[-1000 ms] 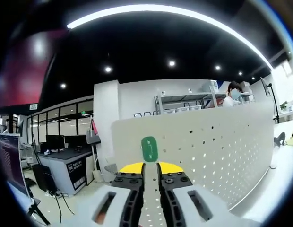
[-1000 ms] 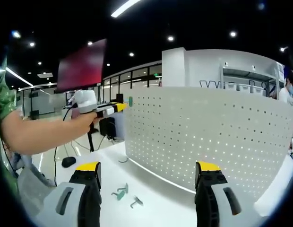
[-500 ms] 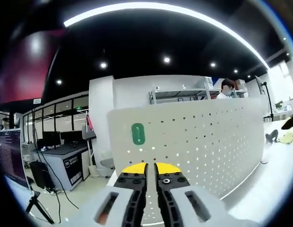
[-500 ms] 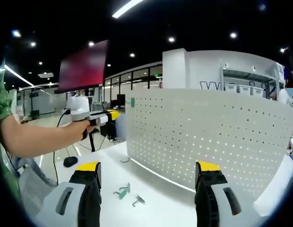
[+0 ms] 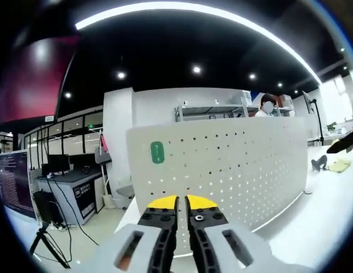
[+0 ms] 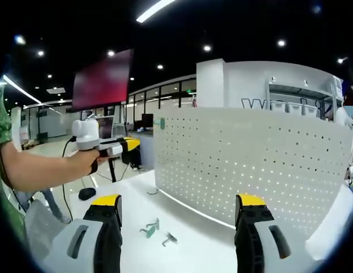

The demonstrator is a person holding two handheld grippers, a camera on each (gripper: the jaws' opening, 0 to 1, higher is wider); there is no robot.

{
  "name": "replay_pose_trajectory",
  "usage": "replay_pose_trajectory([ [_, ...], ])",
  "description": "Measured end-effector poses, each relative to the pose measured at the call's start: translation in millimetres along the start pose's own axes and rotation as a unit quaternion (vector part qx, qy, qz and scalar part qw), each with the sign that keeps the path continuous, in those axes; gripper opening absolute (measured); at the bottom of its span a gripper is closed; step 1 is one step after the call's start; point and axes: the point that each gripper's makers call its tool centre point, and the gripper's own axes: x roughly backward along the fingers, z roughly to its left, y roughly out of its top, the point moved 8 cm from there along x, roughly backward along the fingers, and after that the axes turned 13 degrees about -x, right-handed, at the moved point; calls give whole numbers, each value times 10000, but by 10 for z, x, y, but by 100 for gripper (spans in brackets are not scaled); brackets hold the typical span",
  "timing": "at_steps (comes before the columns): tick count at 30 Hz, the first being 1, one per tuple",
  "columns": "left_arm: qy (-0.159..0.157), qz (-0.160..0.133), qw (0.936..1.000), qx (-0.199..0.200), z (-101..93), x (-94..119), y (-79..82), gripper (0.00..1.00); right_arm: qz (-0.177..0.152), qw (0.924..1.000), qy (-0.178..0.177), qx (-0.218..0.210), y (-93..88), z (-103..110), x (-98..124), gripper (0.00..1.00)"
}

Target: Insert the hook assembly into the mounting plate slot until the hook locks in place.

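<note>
The green hook (image 5: pixel 157 152) sits on the white pegboard (image 5: pixel 239 165), up in its top corner by the board's near edge, flat against the face — a small rounded oblong with a pale mark down its middle. A second ago it stood right above the left gripper (image 5: pixel 181 203) tips, half a second ago it was already apart from them, and now the gap between the tips and the hook is wider still. The left gripper has drawn back with its yellow-tipped jaws pressed together, nothing between them.

In the right gripper view the left gripper (image 6: pixel 128 149) appears at the left, held in a hand (image 6: pixel 84 164) on a bare forearm; it stands clear of the pegboard (image 6: pixel 250 165) edge, where a second ago its tip was up against the hook (image 6: pixel 160 123). The hook shows there as a small green tab at the board's upper corner. On the white table (image 6: pixel 199 250) in front of the board lie two loose hooks (image 6: pixel 157 233) — one greenish, one grey — close together and unmoved. The right gripper (image 6: pixel 176 213) has its jaws spread wide, holding nothing
</note>
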Motion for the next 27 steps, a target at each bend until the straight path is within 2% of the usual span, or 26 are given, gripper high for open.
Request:
replay_pose_trajectory([
  [16, -486, 306, 9983, 141, -237, 346, -172, 7, 81, 10000, 8, -41, -115, 34, 64, 83],
  [20, -724, 439, 9962, 191, -331, 447, -226, 9, 129, 9999, -2, -48, -152, 30, 82, 83],
  [27, -1289, 721, 9886, 280, -493, 618, -300, 15, 194, 9998, -4, -70, -201, 31, 94, 83],
])
